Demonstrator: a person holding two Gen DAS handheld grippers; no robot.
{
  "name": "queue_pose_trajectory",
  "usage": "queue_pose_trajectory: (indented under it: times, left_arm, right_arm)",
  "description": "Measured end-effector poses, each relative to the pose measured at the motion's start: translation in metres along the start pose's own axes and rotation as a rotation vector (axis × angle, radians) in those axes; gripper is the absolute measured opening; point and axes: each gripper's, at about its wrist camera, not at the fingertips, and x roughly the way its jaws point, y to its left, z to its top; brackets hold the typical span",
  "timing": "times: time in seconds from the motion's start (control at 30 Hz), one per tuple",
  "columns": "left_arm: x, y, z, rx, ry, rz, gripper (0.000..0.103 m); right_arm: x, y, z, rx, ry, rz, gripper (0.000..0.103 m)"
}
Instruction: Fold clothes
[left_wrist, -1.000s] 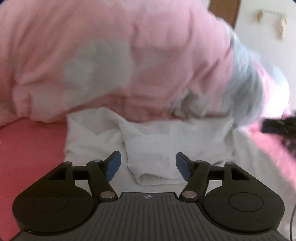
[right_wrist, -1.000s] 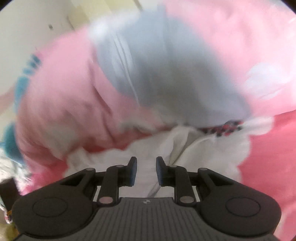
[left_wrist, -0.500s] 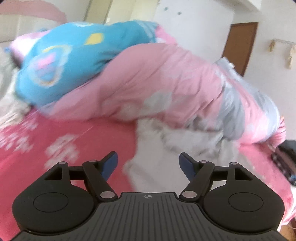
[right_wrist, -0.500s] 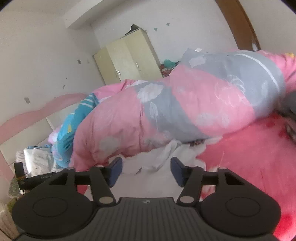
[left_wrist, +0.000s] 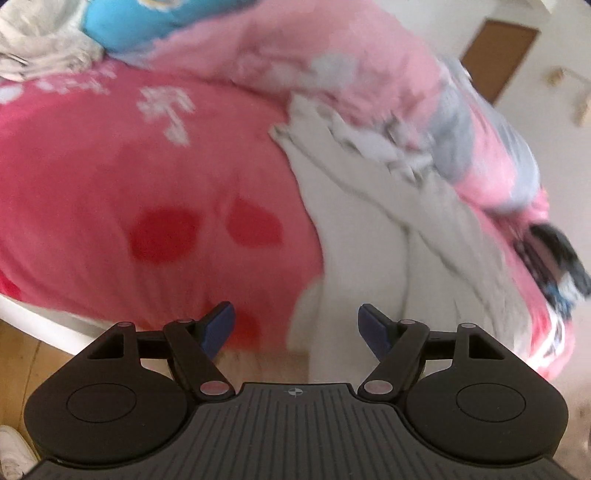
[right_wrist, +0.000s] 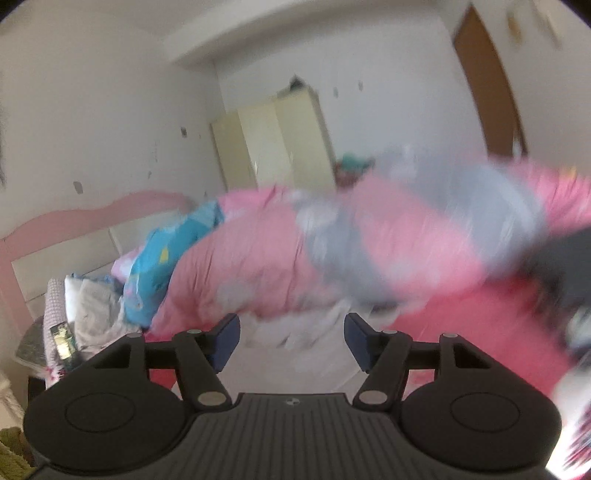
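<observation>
white garment (left_wrist: 369, 236), rumpled, on pink bedsheet (left_wrist: 147, 177)

The left gripper (left_wrist: 295, 325) is held tilted downward, its two blue-padded fingers (left_wrist: 220, 320) spread wide apart, and nothing is pinched between them. The right gripper (right_wrist: 291, 338) is held close to level, and its jaws are opening; its blue pads (right_wrist: 226, 338) are set well apart, with nothing gripped between them. Both views are blurred. No hand or sleeve is shown in either view.
</observation>
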Motion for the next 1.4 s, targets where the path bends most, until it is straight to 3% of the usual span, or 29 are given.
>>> queue_pose_trajectory:
  times: [0.1,0.23,0.43,0.53,0.7,0.83,0.87,1.07,1.27,1.4]
  left_arm:
    - [0.015,-0.004,-0.014,0.031,0.048,-0.019,0.074]
    - [0.031,-0.006,-0.026,0.039,0.092,-0.048,0.073]
    - [0.031,-0.001,-0.034,-0.01,0.063,-0.076,0.057]
    - [0.026,-0.001,-0.036,-0.014,0.058,-0.077,0.055]
    - [0.022,0.001,-0.04,-0.048,0.058,-0.088,0.048]
    - [0.019,0.001,-0.04,-0.071,0.04,-0.08,0.017]
    - [0.017,0.001,-0.04,-0.081,0.03,-0.08,0.011]
    - [0.0,0.004,-0.033,-0.196,0.011,-0.14,0.005]
    - [-0.016,0.007,-0.024,-0.311,0.001,-0.234,0.003]
    - [-0.021,0.005,-0.02,-0.325,-0.012,-0.259,0.002]
  right_arm:
    - [-0.036,-0.004,0.022,-0.037,-0.058,0.046,0.077]
    - [-0.038,-0.008,0.013,0.015,0.004,0.26,0.095]
    - [0.028,0.009,-0.061,0.173,0.21,0.373,0.095]
    - [0.062,0.031,-0.095,0.178,0.316,0.359,0.091]
    - [0.081,0.057,-0.113,0.185,0.278,0.377,0.091]
    - [0.093,0.07,-0.117,0.188,0.271,0.367,0.085]
    - [0.095,0.075,-0.119,0.175,0.278,0.358,0.085]
    - [0.11,0.108,-0.137,0.076,0.33,0.325,0.08]
    - [0.122,0.174,-0.176,-0.239,0.399,0.322,0.072]
    - [0.132,0.212,-0.203,-0.406,0.448,0.331,0.068]
